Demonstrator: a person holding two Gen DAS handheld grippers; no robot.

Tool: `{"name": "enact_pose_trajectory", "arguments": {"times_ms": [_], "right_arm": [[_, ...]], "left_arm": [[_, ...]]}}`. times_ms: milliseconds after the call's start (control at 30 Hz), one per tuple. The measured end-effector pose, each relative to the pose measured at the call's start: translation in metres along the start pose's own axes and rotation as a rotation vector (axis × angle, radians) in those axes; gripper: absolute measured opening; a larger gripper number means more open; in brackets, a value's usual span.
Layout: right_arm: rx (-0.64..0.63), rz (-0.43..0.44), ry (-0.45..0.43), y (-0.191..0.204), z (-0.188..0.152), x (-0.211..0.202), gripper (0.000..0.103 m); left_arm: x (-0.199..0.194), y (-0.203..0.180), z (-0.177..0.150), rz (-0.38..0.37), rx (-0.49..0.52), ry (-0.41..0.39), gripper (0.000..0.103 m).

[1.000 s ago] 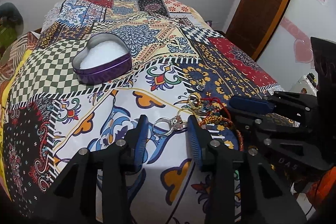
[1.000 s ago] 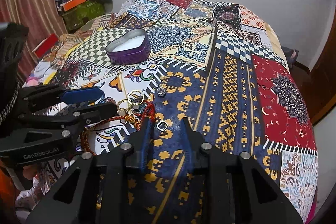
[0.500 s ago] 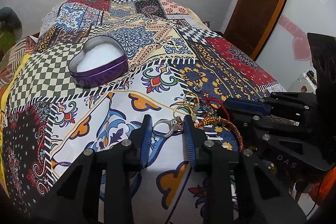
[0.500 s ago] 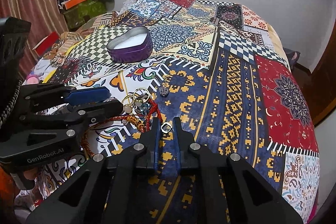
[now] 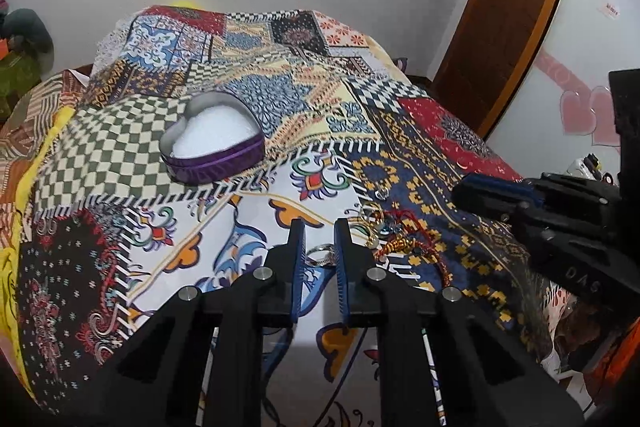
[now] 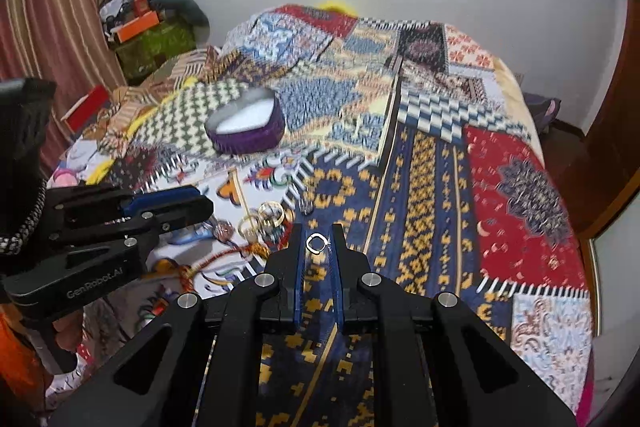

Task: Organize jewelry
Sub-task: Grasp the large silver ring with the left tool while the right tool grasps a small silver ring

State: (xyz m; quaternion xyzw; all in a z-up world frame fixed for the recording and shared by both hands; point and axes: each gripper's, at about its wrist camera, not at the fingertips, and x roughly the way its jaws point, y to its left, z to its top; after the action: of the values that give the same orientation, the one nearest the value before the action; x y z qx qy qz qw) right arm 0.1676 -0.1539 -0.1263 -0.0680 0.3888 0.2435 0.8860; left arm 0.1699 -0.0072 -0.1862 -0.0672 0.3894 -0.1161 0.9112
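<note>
A purple heart-shaped tin (image 5: pixel 214 147) with white lining lies open on the patchwork bedspread; it also shows in the right wrist view (image 6: pixel 246 127). My left gripper (image 5: pixel 320 233) is shut on a silver ring (image 5: pixel 322 254), lifted a little. My right gripper (image 6: pixel 317 233) is shut on a small square silver ring (image 6: pixel 316 242), raised off the cloth. A pile of gold rings (image 6: pixel 266 217) and a red-orange cord bracelet (image 5: pixel 404 239) lies between both grippers.
The bedspread (image 5: pixel 120 155) covers a bed reaching the far wall. A wooden door (image 5: pixel 504 11) stands at right. Boxes and clutter (image 6: pixel 148 27) sit beside a striped curtain (image 6: pixel 52 7) at left. A small charm (image 6: pixel 306 203) lies beyond the ring pile.
Both grippers have closed, each on a ring, and risen from the bedspread. The views have tilted upward toward the far wall.
</note>
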Motion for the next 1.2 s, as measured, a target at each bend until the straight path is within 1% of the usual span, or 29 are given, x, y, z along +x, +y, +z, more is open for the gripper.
{"name": "enact_pose_trajectory", "arguments": {"times_ms": [133,200,233,267,333,467,533,600,667,833,900,933,967,1100,1200], "right_arm": [[-0.002,-0.008,-0.028,0.004,0.004,-0.008,0.01],[0.001,-0.01,-0.027,0.004,0.002,-0.009,0.01],[0.002,-0.01,-0.024,0.004,0.001,-0.008,0.01],[0.003,-0.01,-0.021,0.004,0.0,-0.008,0.01],[0.006,-0.011,-0.014,0.005,-0.002,-0.007,0.01],[0.016,-0.008,-0.004,0.003,-0.004,-0.004,0.01],[0.019,-0.009,-0.003,0.002,-0.003,-0.002,0.01],[0.021,-0.009,-0.004,0.0,-0.004,-0.002,0.01],[0.023,-0.009,-0.004,-0.001,-0.004,-0.002,0.01],[0.024,-0.009,-0.002,-0.002,-0.004,-0.001,0.01],[0.028,-0.007,-0.001,-0.004,-0.004,-0.001,0.01],[0.03,-0.005,0.0,-0.004,-0.003,0.0,0.01],[0.031,-0.005,-0.001,-0.005,-0.002,0.0,0.01],[0.037,0.0,-0.004,-0.003,0.001,0.001,0.01],[0.029,0.002,-0.016,0.001,0.005,-0.002,0.01]], "left_arm": [[-0.009,0.001,-0.003,0.021,0.015,-0.011,0.013],[-0.01,0.004,-0.006,0.026,0.013,0.003,0.016],[-0.009,0.007,-0.008,0.028,0.005,0.014,0.022],[-0.008,0.011,-0.01,0.029,-0.011,0.027,0.032],[-0.005,0.019,-0.012,0.013,-0.044,0.044,0.039],[0.005,0.025,-0.014,-0.044,-0.101,0.086,0.039],[0.01,0.021,-0.012,-0.063,-0.098,0.095,0.039],[0.013,0.013,-0.01,-0.069,-0.073,0.097,0.039],[0.018,0.005,-0.008,-0.053,-0.04,0.097,0.04],[0.028,-0.002,-0.007,-0.015,-0.007,0.095,0.04],[0.029,-0.004,-0.007,-0.005,0.008,0.09,0.039],[0.029,-0.004,-0.008,-0.003,0.013,0.087,0.033],[0.028,-0.004,-0.009,-0.001,0.018,0.086,0.03],[0.026,-0.006,-0.008,0.009,0.032,0.077,0.03],[0.02,-0.002,-0.006,0.019,0.021,0.065,0.03]]}}
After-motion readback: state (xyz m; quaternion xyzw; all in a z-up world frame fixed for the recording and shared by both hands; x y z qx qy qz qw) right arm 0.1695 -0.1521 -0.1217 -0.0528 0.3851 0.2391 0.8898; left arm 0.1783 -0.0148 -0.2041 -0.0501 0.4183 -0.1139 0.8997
